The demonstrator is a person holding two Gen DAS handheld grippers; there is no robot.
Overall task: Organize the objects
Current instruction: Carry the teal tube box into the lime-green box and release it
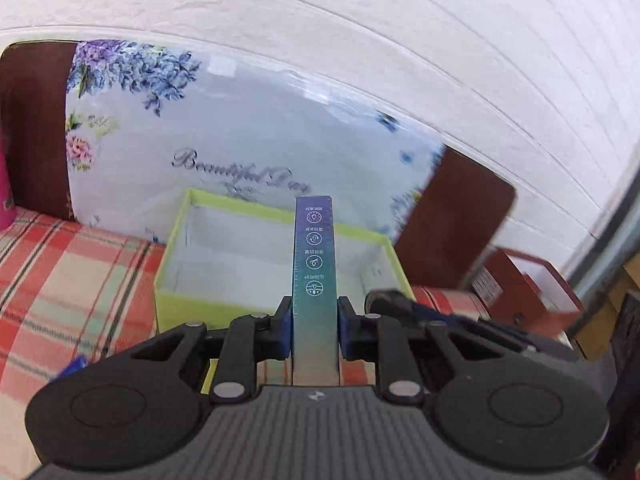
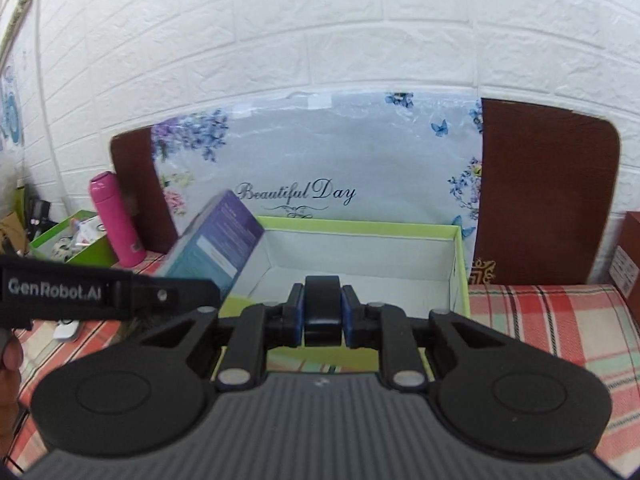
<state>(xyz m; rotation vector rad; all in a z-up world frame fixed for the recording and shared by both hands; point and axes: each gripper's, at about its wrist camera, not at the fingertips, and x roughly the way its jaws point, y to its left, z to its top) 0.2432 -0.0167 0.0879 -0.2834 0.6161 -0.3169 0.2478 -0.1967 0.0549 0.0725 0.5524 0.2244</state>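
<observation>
My left gripper (image 1: 315,328) is shut on a slim blue-green carton (image 1: 315,256), held edge-on and raised in front of an open lime-green box (image 1: 176,276) with a white inside. In the right wrist view that carton (image 2: 216,248) hangs tilted over the box's left wall, behind the left gripper's black body (image 2: 108,294). My right gripper (image 2: 322,312) is shut on a small rounded black object (image 2: 322,300), held above the near wall of the green box (image 2: 460,276). The box looks empty where its floor shows.
The box rests on a red plaid cloth (image 2: 560,320). Behind it a floral "Beautiful Day" bag (image 2: 320,160) leans on a brown board (image 2: 548,192) and a white brick wall. A pink bottle (image 2: 116,220) and a green tray (image 2: 68,240) stand left; a dark red box (image 1: 524,284) stands right.
</observation>
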